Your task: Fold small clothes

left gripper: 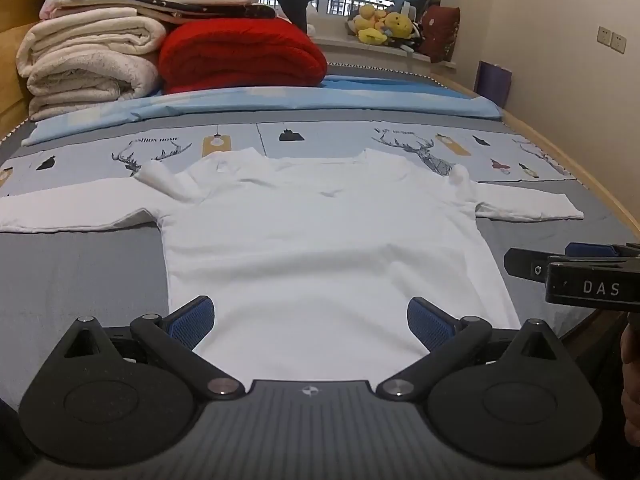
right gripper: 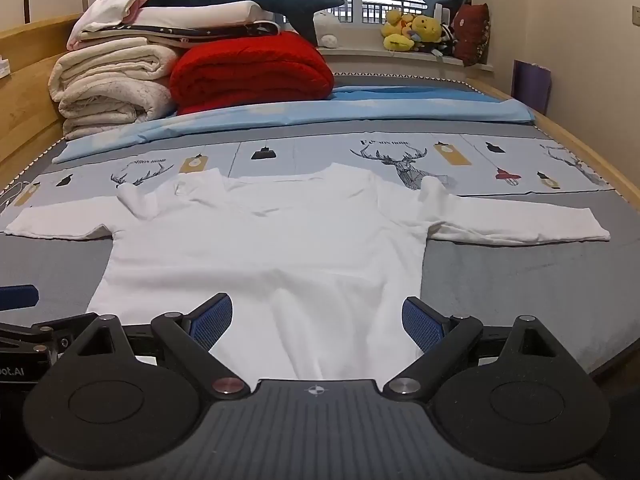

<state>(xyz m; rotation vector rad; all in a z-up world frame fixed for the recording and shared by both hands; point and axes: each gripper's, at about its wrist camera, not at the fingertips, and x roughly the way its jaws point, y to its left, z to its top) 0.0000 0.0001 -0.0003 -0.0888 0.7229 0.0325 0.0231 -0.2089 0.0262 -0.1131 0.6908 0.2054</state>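
Note:
A small white long-sleeved shirt [left gripper: 320, 248] lies flat on the grey bed cover, sleeves spread left and right, neck away from me; it also shows in the right wrist view [right gripper: 272, 248]. My left gripper [left gripper: 311, 322] is open and empty over the shirt's near hem, blue pads wide apart. My right gripper [right gripper: 318, 322] is open and empty over the hem too. The right gripper also shows at the right edge of the left wrist view [left gripper: 576, 270]. A blue pad of the left gripper [right gripper: 18, 297] shows at the left edge of the right wrist view.
Folded cream blankets [left gripper: 88, 64] and a red blanket [left gripper: 240, 56] are stacked at the bed's far left. A blue patterned sheet [left gripper: 280, 116] lies beyond the shirt. Plush toys [left gripper: 380, 24] sit on the windowsill. The wooden bed frame [left gripper: 592, 184] runs along the right.

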